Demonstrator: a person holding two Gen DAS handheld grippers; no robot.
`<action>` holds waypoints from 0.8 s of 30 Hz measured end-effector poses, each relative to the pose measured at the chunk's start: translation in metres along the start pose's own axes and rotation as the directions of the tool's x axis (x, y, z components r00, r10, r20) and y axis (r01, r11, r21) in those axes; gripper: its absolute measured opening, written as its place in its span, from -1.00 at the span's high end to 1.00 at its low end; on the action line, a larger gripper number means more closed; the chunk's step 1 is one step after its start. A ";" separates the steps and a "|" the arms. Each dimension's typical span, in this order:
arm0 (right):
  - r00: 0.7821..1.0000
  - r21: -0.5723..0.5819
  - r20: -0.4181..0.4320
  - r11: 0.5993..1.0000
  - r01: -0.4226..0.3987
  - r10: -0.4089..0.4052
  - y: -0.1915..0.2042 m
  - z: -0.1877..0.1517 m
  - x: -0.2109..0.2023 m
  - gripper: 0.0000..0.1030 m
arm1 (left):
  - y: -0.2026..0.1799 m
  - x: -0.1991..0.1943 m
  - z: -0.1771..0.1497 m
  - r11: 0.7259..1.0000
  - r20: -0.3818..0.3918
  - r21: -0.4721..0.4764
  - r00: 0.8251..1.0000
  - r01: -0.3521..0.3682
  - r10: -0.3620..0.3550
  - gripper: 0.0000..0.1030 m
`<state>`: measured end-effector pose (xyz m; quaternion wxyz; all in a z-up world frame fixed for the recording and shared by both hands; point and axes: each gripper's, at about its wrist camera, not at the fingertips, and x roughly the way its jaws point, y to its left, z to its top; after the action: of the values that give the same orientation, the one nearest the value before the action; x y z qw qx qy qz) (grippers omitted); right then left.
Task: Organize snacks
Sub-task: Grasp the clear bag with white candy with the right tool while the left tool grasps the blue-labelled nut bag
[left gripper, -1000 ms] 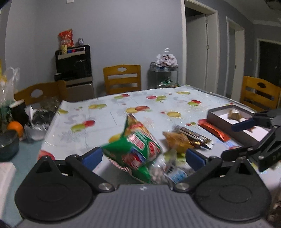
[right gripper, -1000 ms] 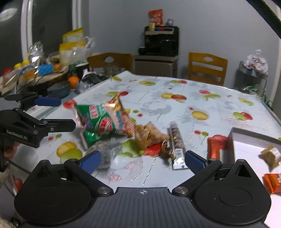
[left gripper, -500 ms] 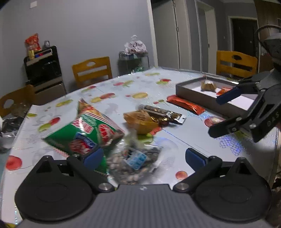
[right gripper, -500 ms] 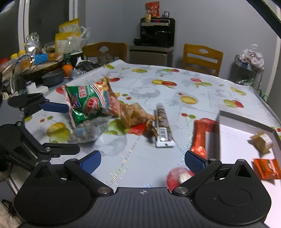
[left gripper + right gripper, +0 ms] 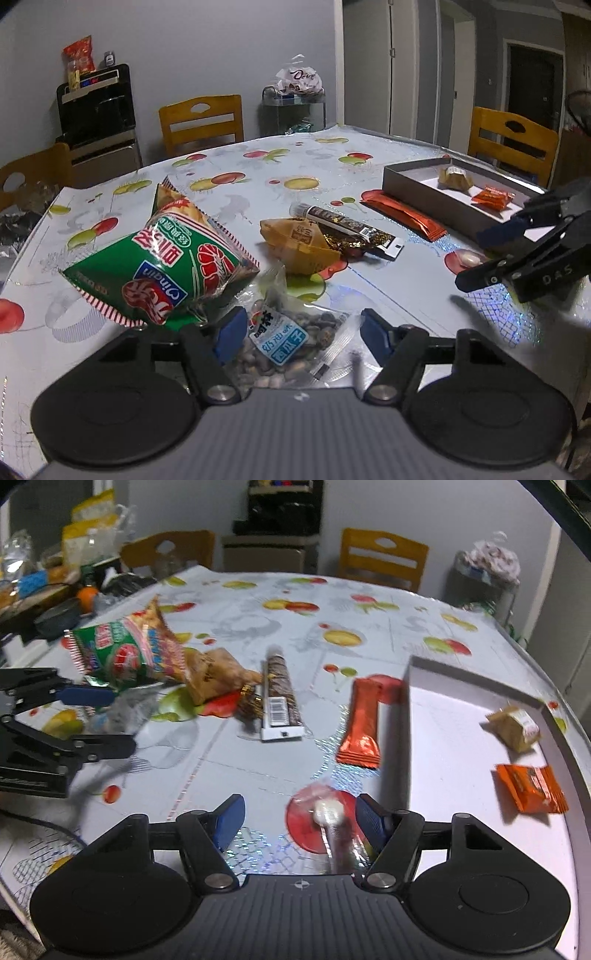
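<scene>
Fruit-print desk (image 5: 369, 162) cluttered. Left tongs (image 5: 299, 330) closing, unclamped, around seed packet (image 5: 291, 338): light, crinkly, slippery; pinch mid-body. Right tongs (image 5: 299, 814) closing, unclamped, around wrapped candy (image 5: 327, 808) at 12 o'clock: tiny; pinch wrapper.

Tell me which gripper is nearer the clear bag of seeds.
Left. The left gripper straddles the clear bag of seeds, jaws just closing around it; the right gripper is off beside the gray box.

On my worktop (image 5: 369, 177) the seed packet (image 5: 291, 339) lies just before the chip bag (image 5: 162, 266); the tray (image 5: 417, 184) sits well right, two wrapped snacks inside.
</scene>
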<state>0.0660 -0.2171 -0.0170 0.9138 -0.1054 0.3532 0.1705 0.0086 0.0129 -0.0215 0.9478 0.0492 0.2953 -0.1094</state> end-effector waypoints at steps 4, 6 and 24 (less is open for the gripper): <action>0.999 0.008 -0.020 0.999 -0.033 0.034 -0.001 0.001 0.006 0.16 | 0.004 0.002 -0.001 1.000 -0.012 -0.028 1.000 0.015 -0.015 -0.18; 0.998 0.007 -0.010 0.998 -0.066 0.066 -0.001 0.000 0.006 0.29 | 0.005 0.001 -0.001 0.999 -0.006 -0.041 1.000 0.011 -0.011 -0.04; 0.976 -0.101 0.042 0.973 -0.206 0.211 0.023 -0.004 -0.010 -0.33 | -0.010 -0.006 -0.002 0.998 0.019 0.011 0.998 0.057 -0.057 -0.04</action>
<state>0.0476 -0.1994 -0.0150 0.8937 -0.1067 0.3295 0.2851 0.0001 0.0045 -0.0202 0.9469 0.0447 0.2869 -0.1382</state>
